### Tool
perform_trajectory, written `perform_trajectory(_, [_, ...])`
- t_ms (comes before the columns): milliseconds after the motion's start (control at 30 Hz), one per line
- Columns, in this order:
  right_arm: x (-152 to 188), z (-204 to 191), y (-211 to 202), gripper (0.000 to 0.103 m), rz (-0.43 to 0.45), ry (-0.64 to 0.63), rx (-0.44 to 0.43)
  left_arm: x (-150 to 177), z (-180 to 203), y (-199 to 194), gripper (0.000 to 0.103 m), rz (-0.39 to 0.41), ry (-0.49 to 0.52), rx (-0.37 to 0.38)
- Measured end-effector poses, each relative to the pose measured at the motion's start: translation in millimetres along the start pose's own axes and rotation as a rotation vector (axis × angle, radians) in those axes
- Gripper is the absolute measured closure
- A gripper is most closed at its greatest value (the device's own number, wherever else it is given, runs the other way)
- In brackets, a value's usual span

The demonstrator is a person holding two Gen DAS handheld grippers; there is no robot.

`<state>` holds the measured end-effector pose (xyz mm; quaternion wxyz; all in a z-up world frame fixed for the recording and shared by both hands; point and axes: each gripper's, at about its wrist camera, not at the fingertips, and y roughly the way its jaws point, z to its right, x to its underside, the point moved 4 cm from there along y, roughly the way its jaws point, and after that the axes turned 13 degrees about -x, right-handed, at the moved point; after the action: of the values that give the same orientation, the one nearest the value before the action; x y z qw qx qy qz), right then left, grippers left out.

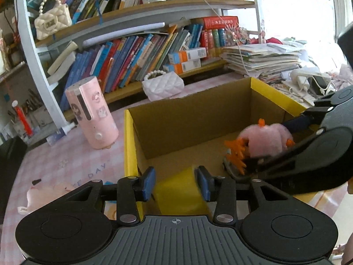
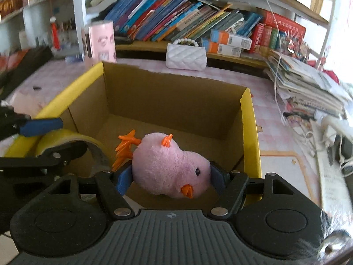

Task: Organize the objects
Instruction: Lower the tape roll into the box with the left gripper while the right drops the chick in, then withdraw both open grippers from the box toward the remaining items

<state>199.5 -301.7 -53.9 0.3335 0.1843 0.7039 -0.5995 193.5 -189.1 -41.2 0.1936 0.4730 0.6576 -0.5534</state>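
A brown cardboard box with yellow flaps (image 1: 198, 119) (image 2: 176, 101) stands open on the pink table. My right gripper (image 2: 171, 177) is shut on a pink plush chick with orange feet (image 2: 172, 165) and holds it over the box's near side; it also shows in the left wrist view (image 1: 264, 141). My left gripper (image 1: 175, 182) is shut on a yellow tape roll (image 1: 178, 190) at the box's near-left corner; the roll also shows in the right wrist view (image 2: 72, 141).
A pink cylinder with stickers (image 1: 92, 114) stands left of the box. A white quilted purse (image 1: 163, 86) (image 2: 186, 57) sits behind it. A pink plush (image 1: 44, 194) lies at front left. Bookshelves (image 1: 143, 61) line the back; stacked papers (image 1: 262, 59) and chargers sit at right.
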Motion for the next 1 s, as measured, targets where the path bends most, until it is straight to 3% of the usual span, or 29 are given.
perform_trajectory(100, [2.4,-0.3,3.2,0.026,-0.015,-0.049,0.048,-1.0,3.5,2.3,0.058,0.002,0.013,-0.007])
perform_trajectory(533, [5.5,7.9,-0.2,0.03,-0.015,-0.062,0.065,-8.5,12.1,13.1,0.055,0.006,0.029,-0.004])
perform_trajectory(733, [5.9,6.5,-4.6,0.031,0.008,-0.036,0.064,-11.9,0.4,-2.3,0.037,0.063,-0.022,-0.007])
perform_trajectory(833, [6.3,6.7,-12.6,0.029,0.041,0.014,0.062,-14.3,-8.0,-17.2,0.021,0.11,-0.058,-0.031])
perform_trajectory(1000, [7.2,2.5,-31.4,0.025,0.121,0.102,0.057,-15.9,-21.4,-40.5,0.014,0.158,-0.11,-0.032])
